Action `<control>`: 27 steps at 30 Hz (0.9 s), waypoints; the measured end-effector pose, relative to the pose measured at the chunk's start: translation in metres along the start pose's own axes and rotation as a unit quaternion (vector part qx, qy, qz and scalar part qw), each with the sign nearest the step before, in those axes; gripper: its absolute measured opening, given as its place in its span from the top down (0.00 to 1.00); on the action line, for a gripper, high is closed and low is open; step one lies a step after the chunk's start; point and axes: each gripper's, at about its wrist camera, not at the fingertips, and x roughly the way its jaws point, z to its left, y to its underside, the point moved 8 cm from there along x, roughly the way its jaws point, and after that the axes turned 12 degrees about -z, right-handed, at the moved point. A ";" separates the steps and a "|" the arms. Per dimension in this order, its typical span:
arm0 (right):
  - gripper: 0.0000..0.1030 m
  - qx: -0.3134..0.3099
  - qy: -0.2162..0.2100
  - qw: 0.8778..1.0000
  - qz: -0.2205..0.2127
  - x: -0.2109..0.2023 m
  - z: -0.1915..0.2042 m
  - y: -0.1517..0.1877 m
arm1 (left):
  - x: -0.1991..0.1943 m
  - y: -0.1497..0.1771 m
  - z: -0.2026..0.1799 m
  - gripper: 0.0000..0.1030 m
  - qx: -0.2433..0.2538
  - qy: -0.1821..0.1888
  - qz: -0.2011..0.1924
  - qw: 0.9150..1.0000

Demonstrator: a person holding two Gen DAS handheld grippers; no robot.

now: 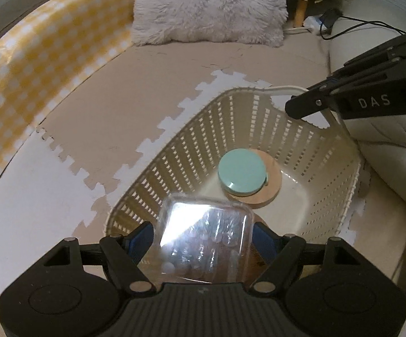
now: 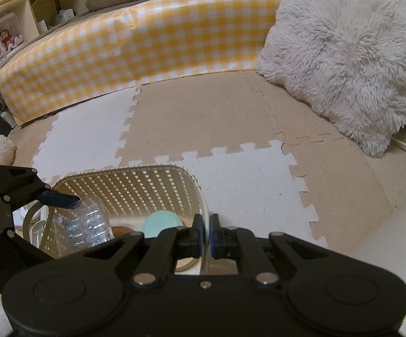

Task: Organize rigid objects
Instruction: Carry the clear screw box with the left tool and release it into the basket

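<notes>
Clear plastic container (image 1: 203, 241) pinched in left gripper (image 1: 201, 243) over basket (image 1: 158, 174); right gripper (image 2: 206, 234) fingers pinch basket rim. Next: lower, release.

a clear plastic container (image 1: 203, 241), square with rounded corners and ribbed sides, hangs tilted over the near rim of a cream slotted basket (image 1: 175, 163) standing on the floor mat. inside the basket, a mint-green round lid (image 1: 242, 172) rests on a wooden disc (image 1: 273, 188).
</notes>
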 end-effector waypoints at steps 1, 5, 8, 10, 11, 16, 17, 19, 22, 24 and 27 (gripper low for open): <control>0.95 0.000 0.000 1.000 0.000 0.000 0.000 0.000 | 0.001 0.001 0.001 0.20 -0.005 0.001 0.002 1.000; 0.95 -0.001 0.000 1.000 0.001 0.001 0.000 0.001 | 0.000 0.002 0.001 0.15 -0.007 -0.013 -0.006 1.000; 0.95 0.000 -0.001 1.000 0.001 0.001 0.000 0.001 | -0.001 0.003 0.000 0.14 -0.019 -0.010 -0.010 1.000; 0.95 -0.001 0.000 1.000 0.001 0.001 0.000 0.001 | -0.003 0.003 -0.001 0.13 -0.021 -0.012 -0.011 1.000; 0.95 -0.001 0.000 1.000 0.001 0.001 0.000 0.001 | -0.003 0.003 -0.002 0.12 -0.022 -0.012 -0.010 1.000; 0.95 0.000 0.000 1.000 0.002 0.001 0.000 0.001 | -0.007 0.000 -0.003 0.07 -0.026 -0.013 -0.013 0.999; 0.95 0.000 0.000 1.000 0.002 0.002 0.000 0.001 | -0.009 -0.001 -0.003 0.07 -0.029 -0.013 -0.015 0.999; 0.95 0.000 0.000 1.000 0.002 0.002 0.000 0.001 | -0.011 -0.004 -0.003 0.07 -0.036 -0.009 -0.019 0.999; 0.95 0.000 0.000 1.000 0.002 0.002 0.000 0.001 | -0.017 -0.009 -0.005 0.07 -0.041 -0.007 -0.029 0.999; 0.95 0.000 0.000 1.000 0.002 0.002 0.000 0.001 | -0.021 -0.013 -0.007 0.07 -0.040 -0.006 -0.036 0.999; 0.95 0.000 0.000 1.000 0.003 0.002 0.000 0.001 | -0.026 -0.017 -0.012 0.06 -0.041 -0.002 -0.044 0.998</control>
